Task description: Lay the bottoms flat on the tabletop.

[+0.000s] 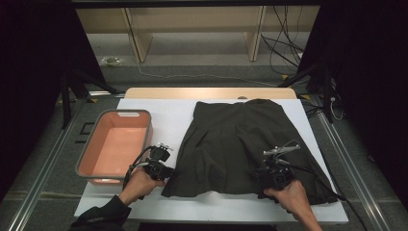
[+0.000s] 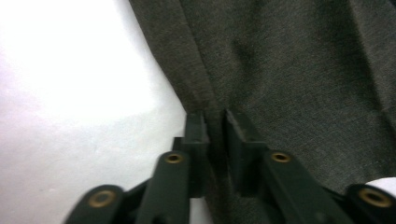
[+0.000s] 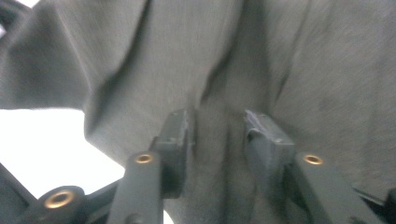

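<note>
Lower centre of the high view: dark skirt (image 1: 240,144) flat on white table (image 1: 159,110). Left gripper (image 2: 215,119) clenched on its left hem edge; right gripper (image 3: 217,123) straddles a fold, jaws apart, forearm (image 1: 300,207) angled inward.

The high view is dim around its edges, with both sides falling to near black. Light comes from above onto the white table (image 1: 159,108), the brightest area there. The dark skirt (image 1: 240,144) shows little fold detail, and the picture is soft and slightly grainy. In the left gripper view, the table (image 2: 70,70) glares to pure white at upper left, washing out all texture. The cloth (image 2: 299,70) there is softly blurred, and the near jaws are out of focus. The right gripper view is blurred throughout, with smeared folds in the cloth (image 3: 327,84) and a glaring white patch at lower left.
</note>
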Demonstrator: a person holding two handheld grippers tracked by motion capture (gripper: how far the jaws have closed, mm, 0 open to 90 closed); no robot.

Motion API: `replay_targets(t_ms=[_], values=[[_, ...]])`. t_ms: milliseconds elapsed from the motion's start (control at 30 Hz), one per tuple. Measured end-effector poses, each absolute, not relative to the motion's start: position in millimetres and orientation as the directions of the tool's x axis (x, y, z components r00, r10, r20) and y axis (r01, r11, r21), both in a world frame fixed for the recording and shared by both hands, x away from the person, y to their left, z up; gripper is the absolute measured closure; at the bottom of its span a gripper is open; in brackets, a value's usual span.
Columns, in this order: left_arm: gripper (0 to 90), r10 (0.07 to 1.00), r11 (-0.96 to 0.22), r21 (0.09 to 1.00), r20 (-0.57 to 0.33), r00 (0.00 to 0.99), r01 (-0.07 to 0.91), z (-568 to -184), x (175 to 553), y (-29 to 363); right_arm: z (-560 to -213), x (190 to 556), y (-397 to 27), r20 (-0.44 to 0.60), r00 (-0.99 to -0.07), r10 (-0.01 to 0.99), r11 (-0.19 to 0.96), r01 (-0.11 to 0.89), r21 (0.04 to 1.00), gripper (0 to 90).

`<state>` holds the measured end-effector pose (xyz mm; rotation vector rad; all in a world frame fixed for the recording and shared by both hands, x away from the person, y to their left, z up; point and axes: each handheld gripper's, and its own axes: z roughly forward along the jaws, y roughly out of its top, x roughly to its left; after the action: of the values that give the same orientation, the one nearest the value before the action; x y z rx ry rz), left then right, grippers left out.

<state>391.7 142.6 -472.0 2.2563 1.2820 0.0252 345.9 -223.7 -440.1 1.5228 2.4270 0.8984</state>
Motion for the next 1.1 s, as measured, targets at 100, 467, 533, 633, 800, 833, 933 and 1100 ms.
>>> replay_targets(t_ms=[100,467,533,633,800,833,933,1100], values=[[84.6,0.803,-0.399,0.473,-0.234,0.549,0.785,-471,391,143,-450,345,-217,0.157,-0.485,0.860,0.359,0.796,0.488,81.1],[86.5,0.809,-0.378,0.494,-0.235,0.538,0.783,-465,392,151,-456,339,-221,0.044,-0.502,0.864,0.441,0.795,0.418,88.7],[86.4,0.813,-0.364,0.499,-0.241,0.530,0.786,-465,392,152,-458,340,-223,0.062,-0.489,0.870,0.423,0.805,0.415,86.8],[86.2,0.812,-0.365,0.499,-0.243,0.531,0.786,-464,392,151,-455,342,-222,0.101,-0.484,0.869,0.401,0.810,0.427,71.5],[86.0,0.808,-0.364,0.504,-0.248,0.535,0.783,-463,393,151,-435,339,-218,0.113,-0.492,0.863,0.354,0.749,0.559,61.8],[85.9,0.807,-0.365,0.504,-0.248,0.536,0.783,-463,393,151,-433,338,-216,0.115,-0.491,0.863,0.347,0.744,0.571,61.0],[85.8,0.807,-0.364,0.501,-0.251,0.535,0.785,-464,393,151,-429,337,-209,0.122,-0.502,0.856,0.344,0.730,0.590,60.9],[85.6,0.805,-0.366,0.503,-0.252,0.538,0.783,-464,393,151,-432,340,-194,0.135,-0.528,0.839,0.357,0.719,0.596,60.8]])
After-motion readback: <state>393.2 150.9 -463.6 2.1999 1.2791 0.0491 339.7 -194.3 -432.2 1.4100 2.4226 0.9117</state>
